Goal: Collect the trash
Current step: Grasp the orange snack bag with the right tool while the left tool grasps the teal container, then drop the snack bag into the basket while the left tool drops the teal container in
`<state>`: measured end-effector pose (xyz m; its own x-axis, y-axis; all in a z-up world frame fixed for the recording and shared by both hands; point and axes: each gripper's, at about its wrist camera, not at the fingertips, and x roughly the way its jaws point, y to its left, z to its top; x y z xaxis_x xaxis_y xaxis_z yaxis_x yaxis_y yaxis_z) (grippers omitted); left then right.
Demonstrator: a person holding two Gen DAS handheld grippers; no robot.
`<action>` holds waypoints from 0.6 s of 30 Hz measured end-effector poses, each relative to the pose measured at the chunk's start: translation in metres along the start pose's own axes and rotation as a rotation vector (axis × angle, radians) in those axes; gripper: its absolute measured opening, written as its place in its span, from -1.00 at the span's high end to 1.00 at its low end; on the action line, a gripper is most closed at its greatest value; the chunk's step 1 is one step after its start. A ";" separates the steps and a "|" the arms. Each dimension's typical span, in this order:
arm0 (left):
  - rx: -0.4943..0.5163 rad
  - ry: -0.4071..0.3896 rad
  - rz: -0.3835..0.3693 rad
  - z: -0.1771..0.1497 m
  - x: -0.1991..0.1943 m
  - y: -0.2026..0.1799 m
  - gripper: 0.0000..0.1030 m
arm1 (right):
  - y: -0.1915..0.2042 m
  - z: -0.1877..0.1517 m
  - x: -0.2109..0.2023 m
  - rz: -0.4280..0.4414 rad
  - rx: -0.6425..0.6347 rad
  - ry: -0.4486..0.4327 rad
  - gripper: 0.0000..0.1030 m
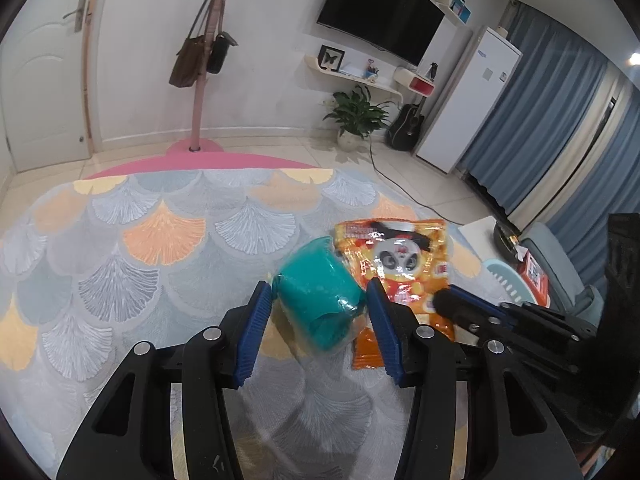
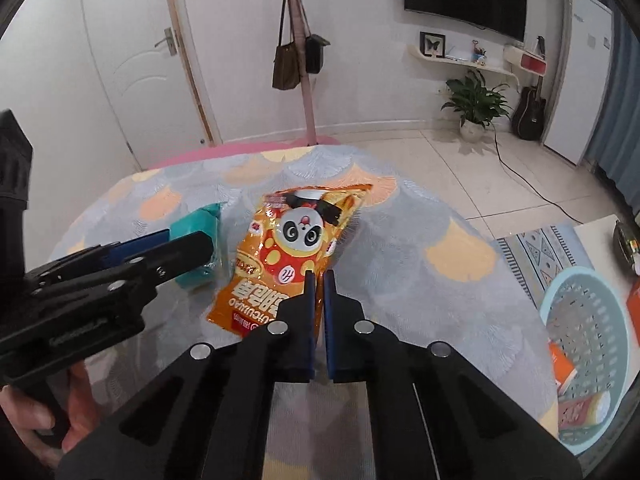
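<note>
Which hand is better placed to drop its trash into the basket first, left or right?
Right, probably. The right gripper is shut on the orange snack bag, and the light blue basket sits on its side. The left gripper, holding the teal cup, is farther over.

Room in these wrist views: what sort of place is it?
Most likely a home living room: a wall-mounted TV, a coat stand with bags, a guitar by a potted plant, and a patterned rug.
</note>
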<state>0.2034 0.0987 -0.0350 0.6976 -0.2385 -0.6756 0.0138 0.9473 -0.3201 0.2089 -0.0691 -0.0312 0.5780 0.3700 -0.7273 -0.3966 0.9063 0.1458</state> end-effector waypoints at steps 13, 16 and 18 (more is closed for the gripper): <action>0.131 -0.030 -0.143 0.002 -0.029 -0.078 0.07 | -0.065 -0.018 -0.118 -0.108 0.101 -0.197 0.96; 0.182 -0.046 -0.174 0.003 -0.037 -0.108 0.07 | -0.090 -0.025 -0.149 -0.164 0.132 -0.245 0.96; 0.228 -0.059 -0.200 0.005 -0.044 -0.135 0.07 | -0.111 -0.030 -0.168 -0.200 0.165 -0.274 0.96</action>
<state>0.1749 -0.0173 0.0409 0.7050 -0.4188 -0.5723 0.3112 0.9078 -0.2811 0.1339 -0.2378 0.0545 0.8104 0.2027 -0.5496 -0.1488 0.9787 0.1415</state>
